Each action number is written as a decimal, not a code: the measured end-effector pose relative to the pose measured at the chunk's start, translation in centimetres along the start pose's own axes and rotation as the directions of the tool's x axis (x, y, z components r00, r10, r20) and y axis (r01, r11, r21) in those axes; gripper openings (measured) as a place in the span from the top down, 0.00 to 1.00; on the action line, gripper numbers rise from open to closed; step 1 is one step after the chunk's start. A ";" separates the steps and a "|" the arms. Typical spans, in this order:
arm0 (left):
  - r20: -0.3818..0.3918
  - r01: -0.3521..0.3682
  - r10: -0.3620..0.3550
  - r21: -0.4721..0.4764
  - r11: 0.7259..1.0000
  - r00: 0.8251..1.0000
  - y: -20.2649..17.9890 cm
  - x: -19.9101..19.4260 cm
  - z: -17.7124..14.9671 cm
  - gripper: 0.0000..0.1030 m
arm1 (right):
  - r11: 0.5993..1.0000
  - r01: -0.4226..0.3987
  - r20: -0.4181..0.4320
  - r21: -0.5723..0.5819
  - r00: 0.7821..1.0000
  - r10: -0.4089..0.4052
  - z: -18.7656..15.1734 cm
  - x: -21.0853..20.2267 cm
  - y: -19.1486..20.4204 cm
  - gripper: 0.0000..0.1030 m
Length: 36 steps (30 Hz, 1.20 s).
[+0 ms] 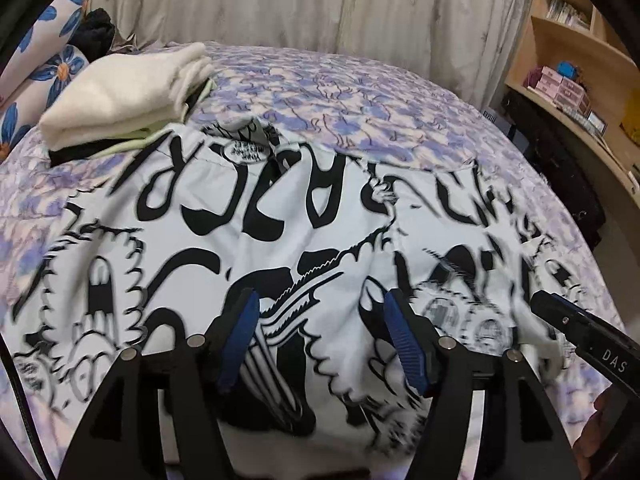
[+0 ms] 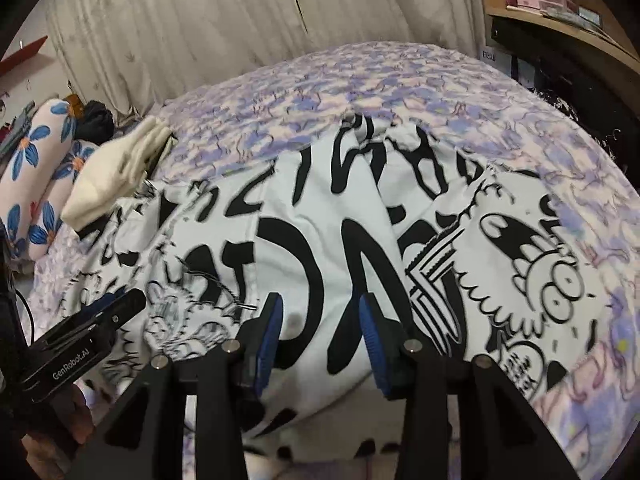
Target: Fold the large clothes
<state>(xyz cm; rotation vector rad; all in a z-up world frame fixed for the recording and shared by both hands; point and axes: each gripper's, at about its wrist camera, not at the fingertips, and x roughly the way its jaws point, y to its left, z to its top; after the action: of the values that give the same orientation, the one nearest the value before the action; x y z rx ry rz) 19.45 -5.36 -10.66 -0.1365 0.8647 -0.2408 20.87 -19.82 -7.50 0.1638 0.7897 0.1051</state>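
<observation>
A white garment (image 1: 248,240) printed with black lettering and cartoon figures lay spread across the bed (image 1: 360,92), its far hem close to a stack of folded clothes (image 1: 120,100) beside flowered pillows (image 1: 48,68); curtains (image 1: 280,4) hung behind and shelves (image 1: 580,60) stood to one side. The left gripper (image 1: 320,316) pointed down over the near half of the cloth with its blue pads (image 1: 240,336) apart, nothing clamped between them; whether the tips touched the fabric could not be told. The right gripper (image 2: 320,316) hung likewise over the garment's near part, its jaws apart but narrower than the left's, cloth visible beneath and between the pads (image 2: 374,344) yet not evidently pinched; each gripper also appeared at the edge of the other's view, so the two stood side by side above the near edge. The step in hand was judged to be the approach for a grasp before a fold, the garment being flat and not visibly folded over; the next move probably called for both grippers to descend to the near hem, close on a single layer at matching points, then lift and carry it toward the far hem evenly, since an uneven pull could skew the fold or drag the cloth into the stack.
</observation>
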 end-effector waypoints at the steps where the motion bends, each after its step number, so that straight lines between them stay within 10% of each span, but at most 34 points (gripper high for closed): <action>1: 0.000 -0.007 0.007 -0.002 1.000 1.000 -0.1 -1.0 0.2 0.37 | 1.000 -0.001 0.016 -0.006 1.000 0.002 0.1 -1.0 0.3 0.62; 19: 0.098 -0.048 0.064 -0.158 0.986 0.993 3.2 -15.8 -1.1 0.17 | 0.992 -0.050 0.136 -0.113 0.989 0.066 -0.9 -12.5 6.0 0.49; 36: -0.021 -0.092 0.090 -0.252 0.963 0.996 8.6 -14.3 -6.9 0.17 | 0.989 -0.047 0.111 -0.137 0.992 0.063 -3.1 -10.5 8.8 0.44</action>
<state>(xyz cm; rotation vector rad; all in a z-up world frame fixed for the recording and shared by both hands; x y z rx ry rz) 6.59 6.52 -6.41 -0.3335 0.9067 -0.0437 11.05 -12.44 -0.65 0.0634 0.6612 0.1990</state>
